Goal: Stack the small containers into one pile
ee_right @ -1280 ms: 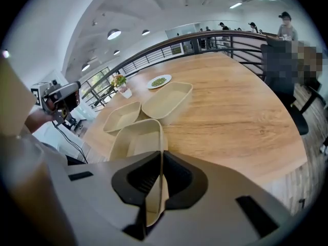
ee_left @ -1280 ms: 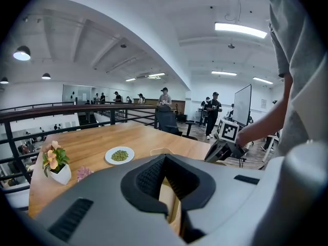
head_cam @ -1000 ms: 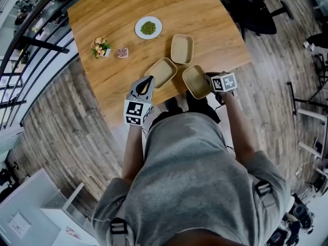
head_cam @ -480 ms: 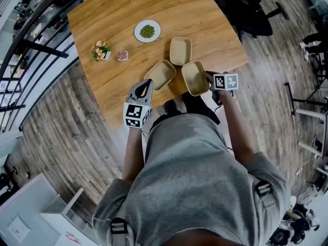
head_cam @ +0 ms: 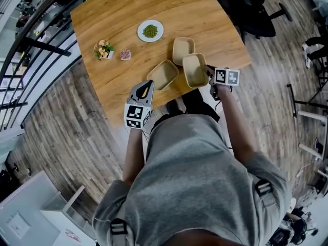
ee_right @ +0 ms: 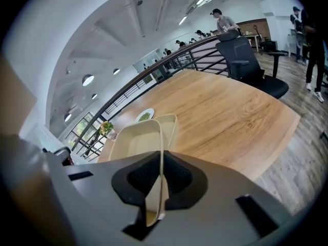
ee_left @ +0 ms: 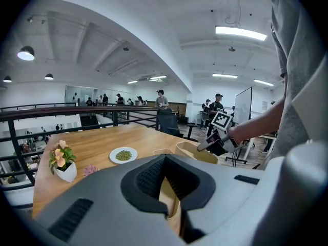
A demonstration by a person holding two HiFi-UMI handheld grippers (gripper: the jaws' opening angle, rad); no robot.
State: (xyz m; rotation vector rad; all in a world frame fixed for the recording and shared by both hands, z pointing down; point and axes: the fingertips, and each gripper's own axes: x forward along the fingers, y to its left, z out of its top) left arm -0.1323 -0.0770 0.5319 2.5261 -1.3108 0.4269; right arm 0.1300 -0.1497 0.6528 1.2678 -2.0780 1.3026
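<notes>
Container (head_cam: 195,69) looks lifted and tilted, right gripper (head_cam: 208,74) clamped on its near wall, right next to the far container (head_cam: 183,50). With only a thin rim pinched, it could swing or slip and nest crooked. Left gripper (head_cam: 147,83) waits by the third container (head_cam: 163,74), jaws slightly apart, holding nothing.

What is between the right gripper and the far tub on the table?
The held tub. The right gripper pinches its near rim, and the far tub peeks out just behind it. The right gripper view shows this best.
</notes>
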